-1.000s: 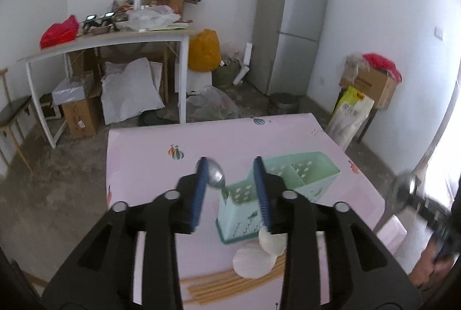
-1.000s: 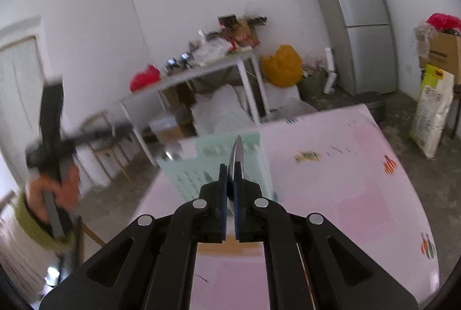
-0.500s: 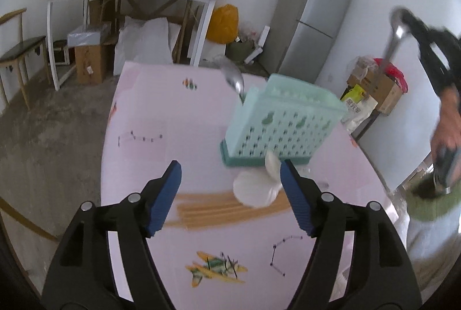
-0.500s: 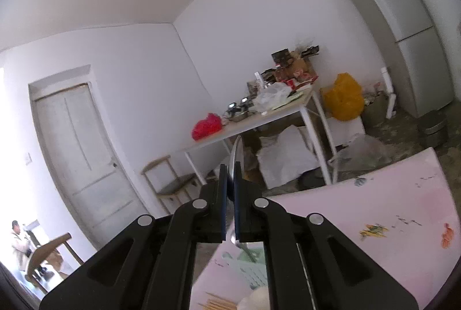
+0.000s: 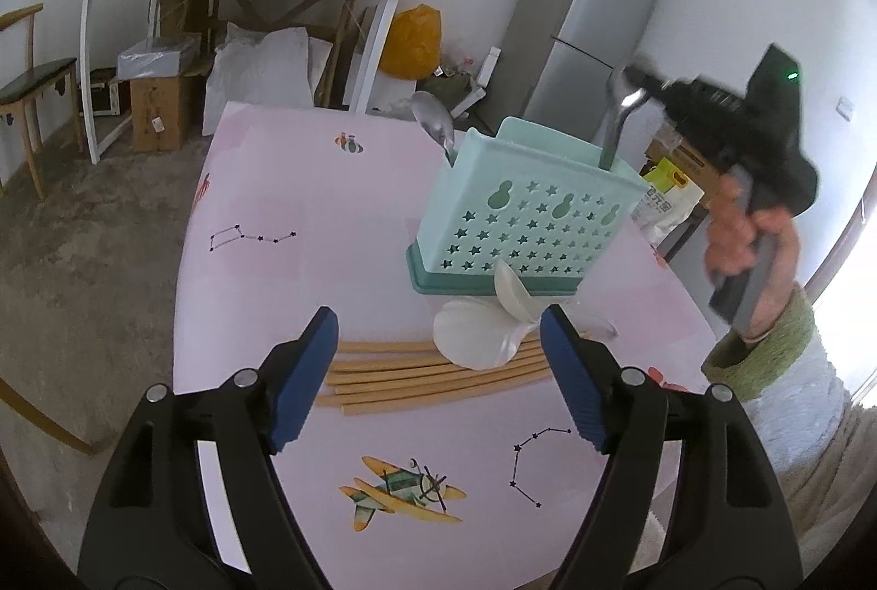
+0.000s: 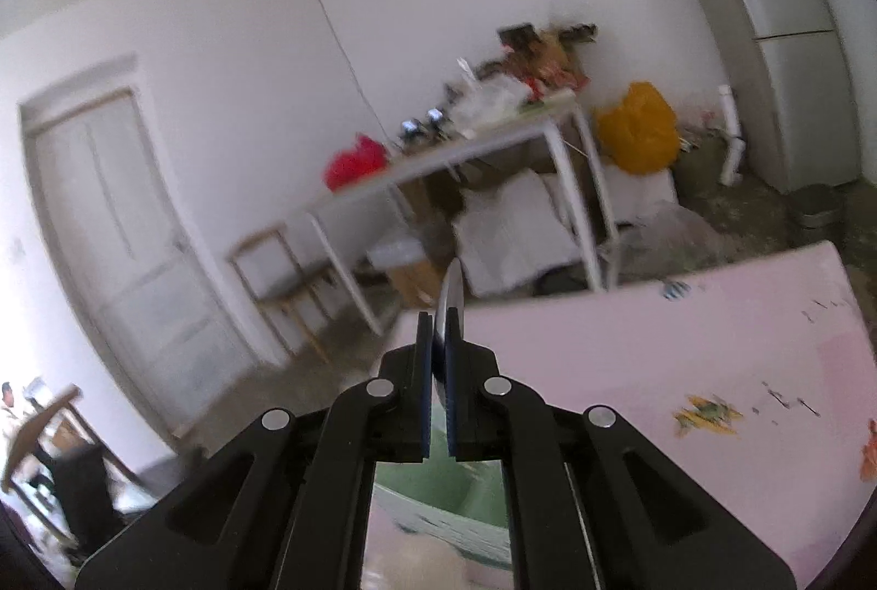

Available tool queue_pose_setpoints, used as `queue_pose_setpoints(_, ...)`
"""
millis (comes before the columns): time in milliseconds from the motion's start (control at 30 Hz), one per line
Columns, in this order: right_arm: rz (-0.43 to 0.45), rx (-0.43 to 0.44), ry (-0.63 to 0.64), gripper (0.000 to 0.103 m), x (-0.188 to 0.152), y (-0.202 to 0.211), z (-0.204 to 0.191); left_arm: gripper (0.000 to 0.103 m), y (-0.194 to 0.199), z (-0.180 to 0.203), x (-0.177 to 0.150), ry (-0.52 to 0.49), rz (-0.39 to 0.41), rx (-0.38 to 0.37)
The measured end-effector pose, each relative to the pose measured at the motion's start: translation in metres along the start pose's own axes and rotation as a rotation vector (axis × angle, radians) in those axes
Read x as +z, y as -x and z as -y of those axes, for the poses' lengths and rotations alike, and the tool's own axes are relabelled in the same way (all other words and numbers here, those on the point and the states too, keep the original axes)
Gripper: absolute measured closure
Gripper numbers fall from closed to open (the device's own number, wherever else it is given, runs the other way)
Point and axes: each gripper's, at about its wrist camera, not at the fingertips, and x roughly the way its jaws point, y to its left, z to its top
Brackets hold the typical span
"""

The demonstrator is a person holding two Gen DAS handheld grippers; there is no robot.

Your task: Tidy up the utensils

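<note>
Meanwhile right hand-held gripper (image 6: 437,370) pinches a spoon (image 6: 450,302).

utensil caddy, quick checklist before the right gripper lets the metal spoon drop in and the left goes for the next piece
1. Right gripper clamps metal spoon: ok.
2. Handle end inside green caddy: ok, far right compartment.
3. Caddy upright on pink table: ok.
4. Spoon already resting on caddy floor: cannot tell.
5. Left gripper empty, jaws just opened wide: ok.
6. Chopsticks free to grab: not ok, white spoons lie across them.
</note>
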Motion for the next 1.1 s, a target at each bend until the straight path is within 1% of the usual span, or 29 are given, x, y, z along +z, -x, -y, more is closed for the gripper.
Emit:
queue_pose_setpoints(100,-0.056,-0.046,0.038,0.098,-0.011,-0.006,0.003,0.031,-0.001,0.003,-0.001,-0.015,0.001,-0.002)
queue_pose_setpoints(133,-0.066,-0.057,0.053,0.095,-0.014,-0.004,0.002,0.031,-0.001,0.003,-0.001,-0.018,0.002,-0.004)
queue_pose_setpoints(200,-0.064,-0.074,0.081,0.093,-0.017,0.002,-0.001,0.031,-0.002,0.004,-0.001,-0.017,0.001,-0.008)
queue_pose_setpoints(233,-0.057,-0.088,0.100,0.085,-0.017,0.007,-0.004,0.031,-0.002,0.005,-0.001,-0.015,0.001,-0.011)
queue_pose_setpoints(267,-0.049,-0.100,0.112,0.074,-0.016,0.012,-0.005,0.031,-0.002,0.006,-0.001,-0.015,0.001,-0.014)
queue_pose_setpoints(333,-0.013,-0.120,0.128,0.065,-0.012,0.026,-0.008,0.031,-0.003,0.009,-0.001,-0.017,0.000,-0.014)
queue_pose_setpoints(433,0.026,-0.128,0.113,0.062,-0.008,0.045,-0.008,0.031,-0.003,0.013,-0.001,-0.025,0.002,-0.018)
queue_pose_setpoints(533,0.058,-0.126,0.071,0.062,-0.010,0.068,-0.005,0.031,-0.004,0.018,0.000,-0.028,0.007,-0.025)
queue_pose_setpoints(667,0.065,-0.118,0.021,0.061,-0.029,0.092,-0.005,0.031,-0.007,0.023,0.001,-0.018,0.006,-0.046)
queue_pose_setpoints(800,-0.004,-0.080,-0.098,0.059,-0.072,0.099,0.003,0.031,-0.018,0.029,0.004,-0.003,-0.009,-0.092)
queue_pose_setpoints(833,-0.042,-0.072,-0.139,0.059,-0.088,0.097,0.006,0.034,-0.023,0.032,0.005,0.001,-0.017,-0.110)
queue_pose_setpoints(967,-0.155,-0.074,-0.255,0.059,-0.134,0.087,0.014,0.043,-0.049,0.040,0.011,0.015,-0.073,-0.160)
queue_pose_setpoints(1033,-0.182,-0.072,-0.295,0.059,-0.148,0.085,0.017,0.050,-0.062,0.043,0.015,0.031,-0.099,-0.170)
queue_pose_setpoints(1100,-0.194,-0.076,-0.315,0.059,-0.156,0.084,0.018,0.052,-0.077,0.045,0.020,0.044,-0.119,-0.168)
